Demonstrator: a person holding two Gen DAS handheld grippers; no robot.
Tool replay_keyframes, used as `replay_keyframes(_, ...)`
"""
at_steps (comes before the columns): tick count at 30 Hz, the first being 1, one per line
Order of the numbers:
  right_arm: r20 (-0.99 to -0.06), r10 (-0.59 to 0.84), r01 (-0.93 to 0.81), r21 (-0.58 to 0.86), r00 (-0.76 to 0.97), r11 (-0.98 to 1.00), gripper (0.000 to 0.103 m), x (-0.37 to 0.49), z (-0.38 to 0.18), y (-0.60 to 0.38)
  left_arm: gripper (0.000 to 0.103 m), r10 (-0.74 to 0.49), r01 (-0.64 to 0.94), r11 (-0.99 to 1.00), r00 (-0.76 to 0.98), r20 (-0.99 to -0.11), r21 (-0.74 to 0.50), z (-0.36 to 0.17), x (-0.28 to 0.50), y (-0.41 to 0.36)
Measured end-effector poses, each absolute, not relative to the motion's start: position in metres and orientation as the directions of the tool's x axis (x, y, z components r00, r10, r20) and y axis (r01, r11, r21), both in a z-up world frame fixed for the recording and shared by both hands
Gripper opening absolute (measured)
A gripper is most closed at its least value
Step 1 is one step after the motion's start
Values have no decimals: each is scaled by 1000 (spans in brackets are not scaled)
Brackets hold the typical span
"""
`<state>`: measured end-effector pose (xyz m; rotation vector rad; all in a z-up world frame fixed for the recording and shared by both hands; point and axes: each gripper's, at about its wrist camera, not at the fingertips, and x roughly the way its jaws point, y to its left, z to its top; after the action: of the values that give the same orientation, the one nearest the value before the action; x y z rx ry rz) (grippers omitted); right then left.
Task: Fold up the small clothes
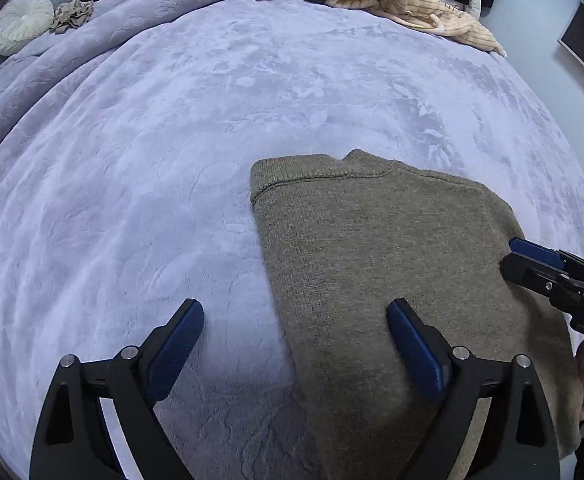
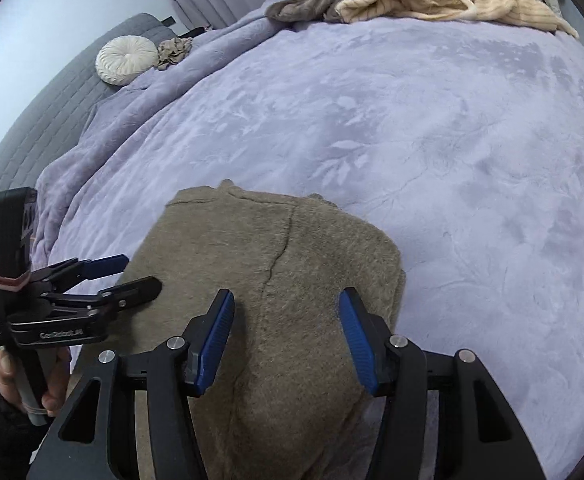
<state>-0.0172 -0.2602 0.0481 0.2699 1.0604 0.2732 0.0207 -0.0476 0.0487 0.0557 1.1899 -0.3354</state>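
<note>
Two views | left hand-held gripper spread – empty | right hand-held gripper parted over sweater – crease right-view only

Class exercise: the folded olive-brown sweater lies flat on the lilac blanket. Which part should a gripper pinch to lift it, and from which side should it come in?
Probably the near edge of the olive-brown sweater, approached from the person's side, coming down at a slant. It lies flat on the lilac blanket, so only a layered edge offers something to pinch. The right gripper is open above that end already; the left gripper straddles its left edge.

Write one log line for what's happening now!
step: fold | sweater: folded, flat on blanket | left gripper: open | right gripper: open
</note>
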Motion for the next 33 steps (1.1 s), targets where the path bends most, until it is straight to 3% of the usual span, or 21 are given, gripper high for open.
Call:
replay_keyframes(6, -817, 314, -141, 281, 484, 949, 59, -40, 75, -247, 94, -234, 277, 950, 336, -912, -142, 63, 8, -44)
replay_keyframes(14, -780, 345, -340, 180, 523, 923, 59, -113, 111, -202, 94, -252, 321, 937, 357, -900, -136, 87, -38, -46)
replay_keyframes(20, -824, 337, -387, 158, 455, 908, 58, -149, 80, -191, 94, -242, 338, 934, 353, -904, -119, 75, -84, -44)
replay_keyframes(28, -806, 358, -385, 178, 471, 906, 59, -176, 72, -203, 94, -281, 318, 933, 343, -896, -171, 71, -98, -32)
replay_keyframes(33, -827, 311, -400, 116, 467, 909, 59, -184, 71, -199, 94, -241, 351, 930, 371, -897, -105, 82, -111, -35)
